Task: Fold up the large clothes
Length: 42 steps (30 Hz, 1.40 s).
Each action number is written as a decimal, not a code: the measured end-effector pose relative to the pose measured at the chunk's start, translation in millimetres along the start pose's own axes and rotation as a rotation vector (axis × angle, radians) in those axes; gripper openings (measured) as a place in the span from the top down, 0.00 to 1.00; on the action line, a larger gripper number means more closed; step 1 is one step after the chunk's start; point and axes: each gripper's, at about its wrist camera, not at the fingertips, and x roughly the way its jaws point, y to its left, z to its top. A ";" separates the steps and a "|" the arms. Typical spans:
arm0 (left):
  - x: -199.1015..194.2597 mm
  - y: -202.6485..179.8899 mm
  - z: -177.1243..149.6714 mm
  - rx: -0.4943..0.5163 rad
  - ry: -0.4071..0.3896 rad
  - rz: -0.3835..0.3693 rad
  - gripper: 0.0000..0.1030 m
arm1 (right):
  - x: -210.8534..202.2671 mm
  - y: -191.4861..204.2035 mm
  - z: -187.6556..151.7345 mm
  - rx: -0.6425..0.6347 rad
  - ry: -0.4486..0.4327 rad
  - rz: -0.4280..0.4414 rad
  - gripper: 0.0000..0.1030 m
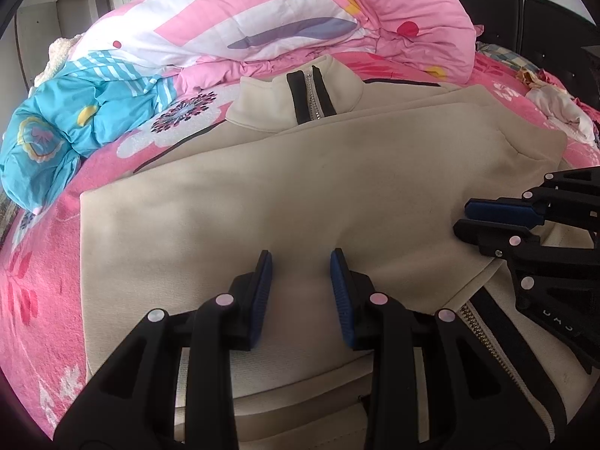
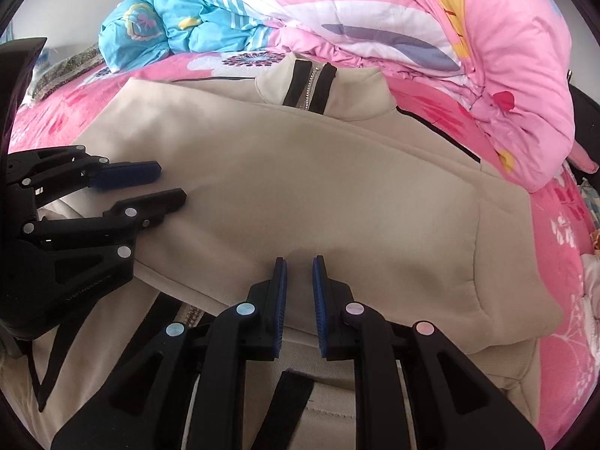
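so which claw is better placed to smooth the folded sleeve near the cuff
Probably right: the right claw sits over the beige fleece jacket's folded sleeve toward its cuff end, while the left claw is further from it.

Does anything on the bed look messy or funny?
The cream zip-up jacket lies slanted, one folded sleeve crossing its front at an angle. Behind it, a pink quilt and a blue quilt are heaped up, not spread flat. Nothing looks torn or spilled.
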 end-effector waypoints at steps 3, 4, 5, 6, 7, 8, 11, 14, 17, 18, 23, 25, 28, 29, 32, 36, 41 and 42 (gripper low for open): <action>-1.1 -2.1 0.8 0.015 0.014 0.017 0.70 | 1.5 -0.7 1.2 0.008 -0.001 0.009 0.86; -2.1 -1.9 1.0 0.013 0.023 0.019 0.70 | 1.6 -1.1 1.0 0.011 -0.003 0.012 0.86; -3.8 -1.0 0.5 0.001 0.036 0.016 0.70 | 1.8 -1.9 0.6 0.016 -0.003 0.017 0.86; -6.3 1.1 -0.2 -0.013 0.047 0.008 0.70 | 1.6 -2.8 0.6 0.021 -0.004 0.023 0.86; -10.4 3.5 -2.9 -0.035 0.061 -0.003 0.70 | 1.6 -4.1 0.4 0.028 -0.005 0.030 0.86; -13.6 4.8 -5.4 -0.044 0.066 -0.007 0.70 | 1.7 -4.9 0.3 0.033 -0.005 0.035 0.86; -27.0 2.1 -21.3 -0.044 0.097 0.007 0.70 | 1.9 -7.8 -0.9 0.045 -0.010 0.050 0.86; -42.9 -1.4 -36.2 -0.070 0.112 0.028 0.70 | 1.7 -7.9 -1.2 0.044 -0.012 0.049 0.86; -58.8 -0.4 -47.9 -0.132 0.137 0.026 0.68 | 0.8 -6.3 -1.5 0.033 -0.013 0.035 0.86; -64.2 -1.6 -53.1 -0.143 0.153 0.026 0.68 | 0.3 -6.0 -1.6 0.034 -0.014 0.034 0.86; -82.1 -6.4 -72.9 -0.157 0.159 0.041 0.65 | -0.3 -8.1 -1.9 0.043 -0.015 0.044 0.86; -79.5 -4.5 -73.8 -0.182 0.163 0.038 0.63 | -0.7 -8.0 -1.8 0.044 -0.015 0.044 0.86; -71.8 -2.4 -69.2 -0.200 0.161 0.043 0.58 | -2.1 -9.0 -1.5 0.044 -0.008 0.043 0.85; -68.8 -2.8 -66.8 -0.194 0.161 0.051 0.57 | -4.2 -10.6 -1.4 0.048 -0.001 0.049 0.85; -63.1 -2.0 -59.3 -0.183 0.141 0.073 0.53 | -23.2 -17.9 -6.0 0.076 0.008 0.081 0.80; -53.4 5.1 -56.2 -0.241 0.094 0.065 0.38 | -57.9 -31.1 -39.3 0.086 -0.015 0.097 0.60; -49.2 -0.2 -53.8 -0.218 0.074 0.113 0.32 | -52.0 -28.7 -65.3 0.090 -0.005 0.128 0.47; -49.2 0.5 -53.8 -0.222 0.072 0.112 0.30 | -50.6 -28.8 -63.2 0.094 -0.003 0.136 0.41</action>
